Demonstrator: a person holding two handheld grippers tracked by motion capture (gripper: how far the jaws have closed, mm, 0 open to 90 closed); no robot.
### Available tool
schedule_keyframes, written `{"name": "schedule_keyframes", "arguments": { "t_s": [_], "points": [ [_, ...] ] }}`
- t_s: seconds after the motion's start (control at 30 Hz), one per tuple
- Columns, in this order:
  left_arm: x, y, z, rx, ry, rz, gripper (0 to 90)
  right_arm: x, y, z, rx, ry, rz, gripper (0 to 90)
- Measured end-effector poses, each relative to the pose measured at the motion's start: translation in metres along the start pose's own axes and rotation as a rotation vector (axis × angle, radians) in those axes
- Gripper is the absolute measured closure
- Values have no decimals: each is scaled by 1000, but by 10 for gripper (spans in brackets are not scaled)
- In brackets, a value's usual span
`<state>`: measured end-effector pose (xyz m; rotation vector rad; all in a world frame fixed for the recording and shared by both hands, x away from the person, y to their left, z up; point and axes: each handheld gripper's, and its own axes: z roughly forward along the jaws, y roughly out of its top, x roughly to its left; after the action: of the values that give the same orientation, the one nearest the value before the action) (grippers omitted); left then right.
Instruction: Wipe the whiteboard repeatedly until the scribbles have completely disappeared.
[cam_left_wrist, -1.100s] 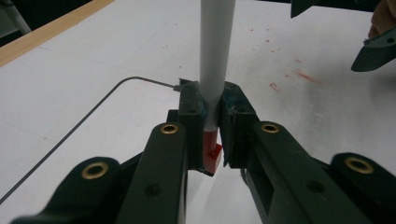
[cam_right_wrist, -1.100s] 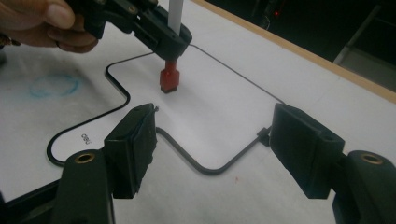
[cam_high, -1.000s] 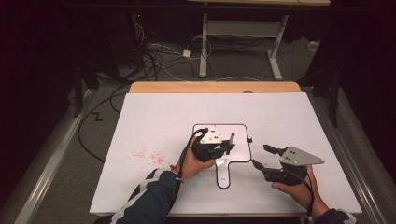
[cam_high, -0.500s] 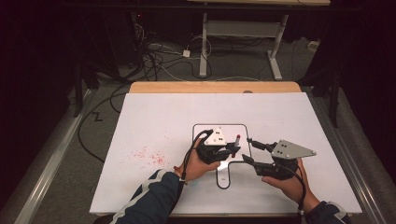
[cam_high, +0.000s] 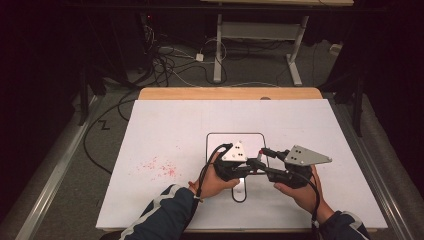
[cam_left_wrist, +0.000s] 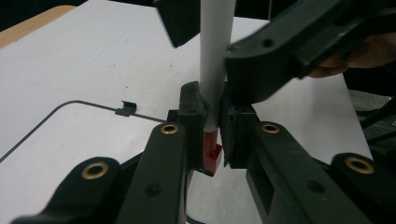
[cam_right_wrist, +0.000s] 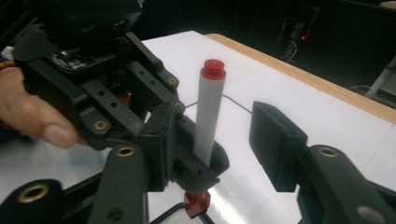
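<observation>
A white marker (cam_right_wrist: 207, 114) with a red end (cam_right_wrist: 213, 69) stands upright, and its red cap (cam_left_wrist: 212, 153) points down. My left gripper (cam_left_wrist: 212, 126) is shut on the marker's lower end, just above the cap. My right gripper (cam_right_wrist: 217, 135) is open, with one jaw on each side of the white barrel; the right-hand jaw stands clear of it. In the high view the left gripper (cam_high: 248, 169) and right gripper (cam_high: 261, 158) meet over a small black-outlined board (cam_high: 220, 140).
The board lies on a large white table sheet (cam_high: 175, 125) with a wooden strip (cam_high: 230, 93) along the far edge. Red marks (cam_high: 157, 167) speckle the sheet left of the hands. Cables and desk legs lie on the floor beyond.
My right gripper has moved left from the table's right side up to the left gripper, and its open jaws now flank the marker. The left gripper has barely moved.
</observation>
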<state>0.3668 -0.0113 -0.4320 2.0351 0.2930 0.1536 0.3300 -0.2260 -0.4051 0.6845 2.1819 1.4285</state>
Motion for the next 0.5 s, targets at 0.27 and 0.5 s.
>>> {"name": "schedule_keyframes", "arguments": {
  "t_s": [0.27,0.5],
  "points": [
    [-4,-1,3,-13,-17,-11,787,1,0,-1,-4,23,-11,784],
    [-7,-2,0,17,65,10,467,2,1,-6,-8,29,-4,811]
  ]
}}
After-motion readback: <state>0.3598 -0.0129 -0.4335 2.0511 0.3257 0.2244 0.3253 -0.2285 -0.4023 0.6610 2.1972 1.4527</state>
